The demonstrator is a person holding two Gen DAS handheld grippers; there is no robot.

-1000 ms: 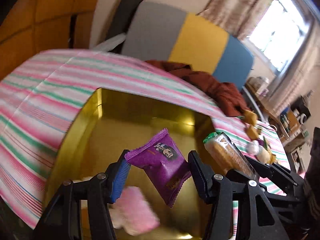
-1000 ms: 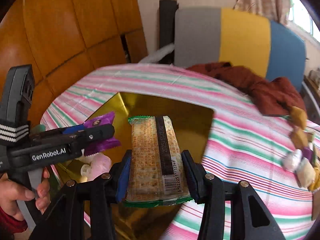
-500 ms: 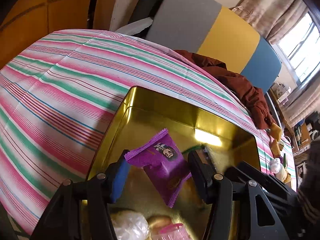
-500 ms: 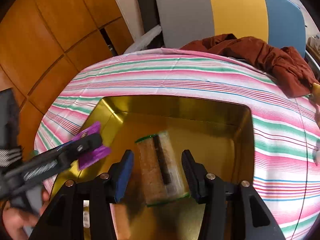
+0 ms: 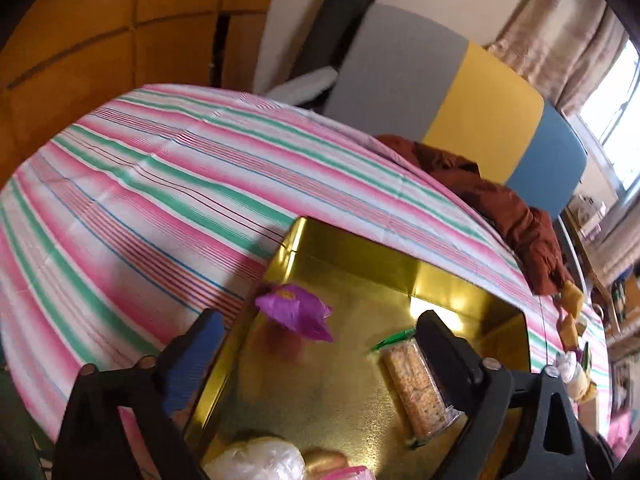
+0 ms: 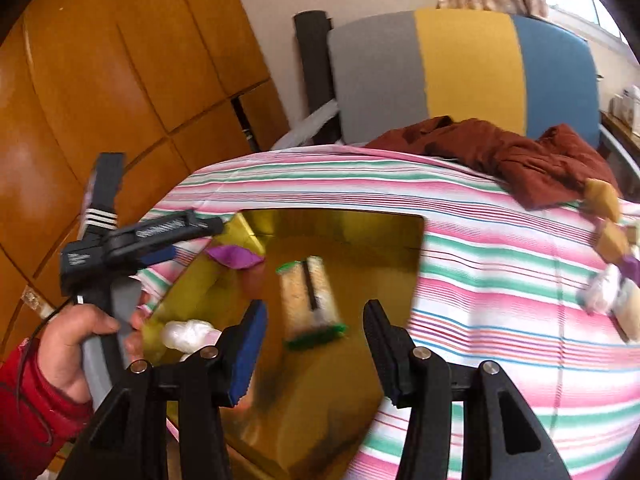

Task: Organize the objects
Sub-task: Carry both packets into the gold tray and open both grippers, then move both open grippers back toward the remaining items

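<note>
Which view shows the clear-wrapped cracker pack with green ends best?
The left wrist view: the clear-wrapped cracker pack with green ends lies sharp in the gold metal tin, crackers visible. The right wrist view shows it whole but motion-blurred, dark seam up.

Around the gold tin (image 5: 352, 264), the tablecloth (image 5: 160, 184) runs in pink, green and white stripes. Inside the tin lie a purple packet (image 5: 298, 312) and green-edged tan crackers (image 5: 416, 390). Beyond it, a rust-brown cloth (image 6: 520, 152).

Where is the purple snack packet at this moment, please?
In both wrist views the purple snack packet is at the gold tin's far left corner, left of the cracker pack.
</note>
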